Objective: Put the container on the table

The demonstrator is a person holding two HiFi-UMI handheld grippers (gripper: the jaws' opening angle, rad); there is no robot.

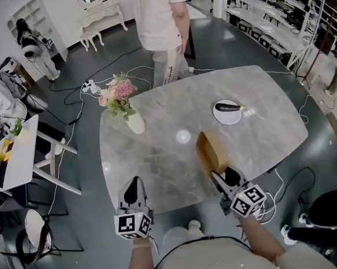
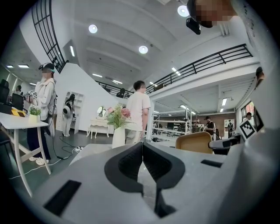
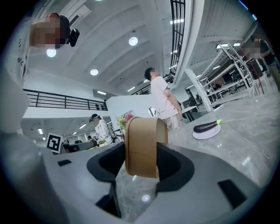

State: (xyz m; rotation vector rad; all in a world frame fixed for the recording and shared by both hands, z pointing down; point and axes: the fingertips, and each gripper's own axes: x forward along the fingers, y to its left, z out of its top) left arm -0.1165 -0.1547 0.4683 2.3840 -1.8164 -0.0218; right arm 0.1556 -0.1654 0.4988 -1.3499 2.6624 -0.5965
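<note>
your right tongs point(image 1: 221, 178) are clamped on the wall of a brown paper container point(image 1: 207, 150), held tipped on its side over the grey marble bench point(image 1: 158, 155), nearer to you than the white plate point(image 1: 228, 115) carrying an eggplant point(image 1: 229, 106). your left tongs point(image 1: 133, 190) are pressed together on nothing, over the bench's near edge, well left of the plate. a vase of flowers point(image 1: 134, 121) stands on the bench, left of the plate.

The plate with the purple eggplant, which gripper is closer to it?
Right. The right gripper, holding the brown container, is at the table's near edge, on the plate's near side. The left gripper is at the same edge, but far off to the plate's left.
</note>
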